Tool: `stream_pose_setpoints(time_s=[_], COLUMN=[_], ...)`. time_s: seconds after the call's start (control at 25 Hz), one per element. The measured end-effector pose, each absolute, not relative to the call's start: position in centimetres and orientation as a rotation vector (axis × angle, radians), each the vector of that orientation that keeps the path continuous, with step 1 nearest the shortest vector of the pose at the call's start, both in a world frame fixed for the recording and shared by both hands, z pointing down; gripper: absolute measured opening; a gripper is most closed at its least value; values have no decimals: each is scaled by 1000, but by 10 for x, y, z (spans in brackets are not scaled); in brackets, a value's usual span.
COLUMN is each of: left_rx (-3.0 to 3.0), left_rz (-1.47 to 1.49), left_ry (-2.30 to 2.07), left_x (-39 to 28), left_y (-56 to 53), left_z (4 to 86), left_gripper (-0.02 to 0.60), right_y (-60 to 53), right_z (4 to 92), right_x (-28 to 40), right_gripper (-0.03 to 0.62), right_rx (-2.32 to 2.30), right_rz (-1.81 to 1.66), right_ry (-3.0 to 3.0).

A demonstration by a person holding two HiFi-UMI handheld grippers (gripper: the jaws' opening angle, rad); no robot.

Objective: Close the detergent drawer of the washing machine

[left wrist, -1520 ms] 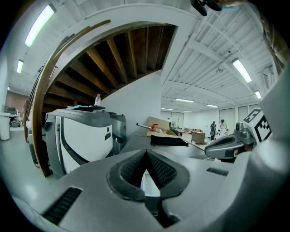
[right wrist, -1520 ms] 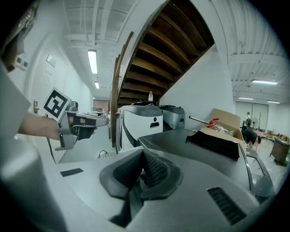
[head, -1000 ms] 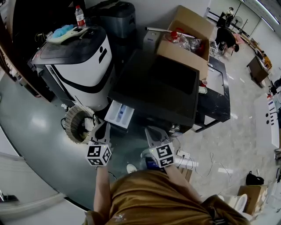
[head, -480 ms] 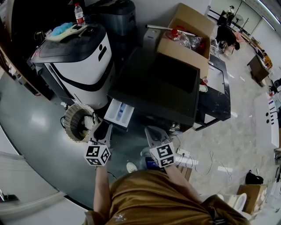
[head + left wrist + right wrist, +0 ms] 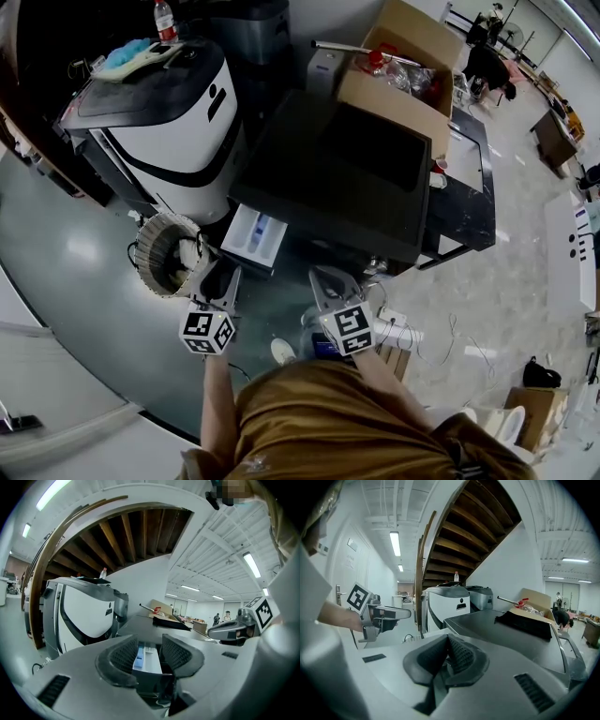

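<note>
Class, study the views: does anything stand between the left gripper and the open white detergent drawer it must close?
Nothing visible does. The left gripper, whose jaws have just been opening with nothing between them, faces the white pulled-out detergent drawer directly across open air.

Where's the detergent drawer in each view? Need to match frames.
Head view: detergent drawer left of centre, pulled out of the dark washing machine.
Left gripper view: drawer at lower centre, white tray with blue insert.
Right gripper view: cannot make it out.
Shared landmark: cardboard box behind the machine, in all three views.
</note>
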State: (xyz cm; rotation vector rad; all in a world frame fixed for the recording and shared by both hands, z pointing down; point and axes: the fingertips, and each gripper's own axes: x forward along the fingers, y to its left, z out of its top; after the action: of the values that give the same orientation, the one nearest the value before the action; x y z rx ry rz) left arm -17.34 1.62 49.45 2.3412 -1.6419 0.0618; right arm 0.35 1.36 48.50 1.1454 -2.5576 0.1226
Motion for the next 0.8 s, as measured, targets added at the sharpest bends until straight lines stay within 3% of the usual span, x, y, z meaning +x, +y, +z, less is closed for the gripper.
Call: stream_pose_setpoints(time_s=[0.8], left_rx=[2307], left_rz=[240], left_ry=[-1534], left_x=[-170], left_y=[10], left_z=[552], left_gripper=[178], right_y=[0], right_z=[513], right_x=[-1], right_gripper=[12], right_rx=[1092], right_rz=[225], right_ry=[-2509])
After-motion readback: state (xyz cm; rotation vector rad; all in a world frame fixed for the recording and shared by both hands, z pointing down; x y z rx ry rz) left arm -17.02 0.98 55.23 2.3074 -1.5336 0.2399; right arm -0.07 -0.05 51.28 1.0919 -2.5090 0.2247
